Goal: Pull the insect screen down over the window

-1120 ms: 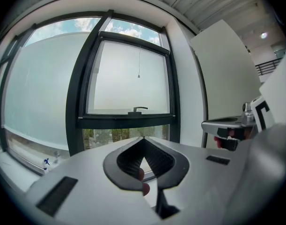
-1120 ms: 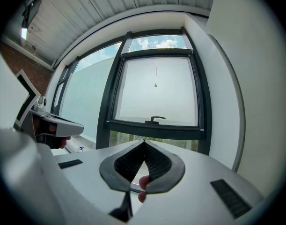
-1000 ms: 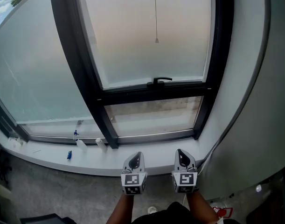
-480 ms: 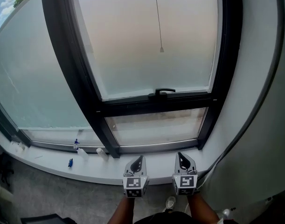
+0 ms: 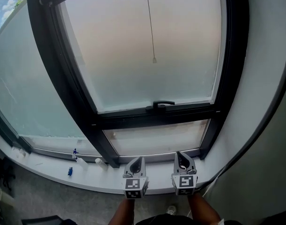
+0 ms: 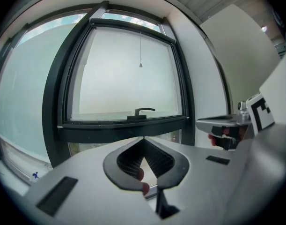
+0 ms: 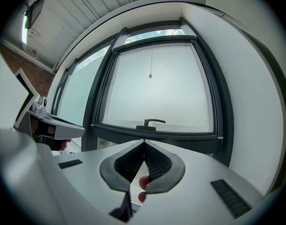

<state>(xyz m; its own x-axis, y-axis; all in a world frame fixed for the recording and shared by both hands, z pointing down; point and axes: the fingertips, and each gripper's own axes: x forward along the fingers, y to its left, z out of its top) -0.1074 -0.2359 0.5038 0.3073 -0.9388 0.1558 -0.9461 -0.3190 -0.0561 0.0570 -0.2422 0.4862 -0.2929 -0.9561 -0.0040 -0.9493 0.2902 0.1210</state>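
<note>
Compared with a second ago, both grippers are carried closer to the window (image 5: pixel 147 46). They were held over the floor short of the sill (image 5: pixel 49 168) and are now seen above its front edge, near its right end. The black frame fills more of the head view, and the lever handle (image 5: pixel 161 104) and the weighted end of the pull cord (image 5: pixel 150 22) sit lower in that view than before. The jaws are unchanged.

The left gripper (image 5: pixel 136 162) is closed, its ribbed pads meeting at the tip with nothing between them. The right gripper (image 5: pixel 181 156) is likewise closed and empty. They are held side by side, apart from each other, and pointed at the lower part of the window.

The insect screen itself cannot be clearly made out in any view; it may be rolled up at the top of the frame, where the thin cord begins. The cord hangs in front of the frosted upper pane, and its small weight ends above the handle. It is well above and beyond both grippers, roughly between their lines of aim, and is touched by neither. Two small white bottles (image 5: pixel 80 161) and a blue item (image 5: pixel 69 171) are left on the sill, towards its left, away from the left gripper.
</note>
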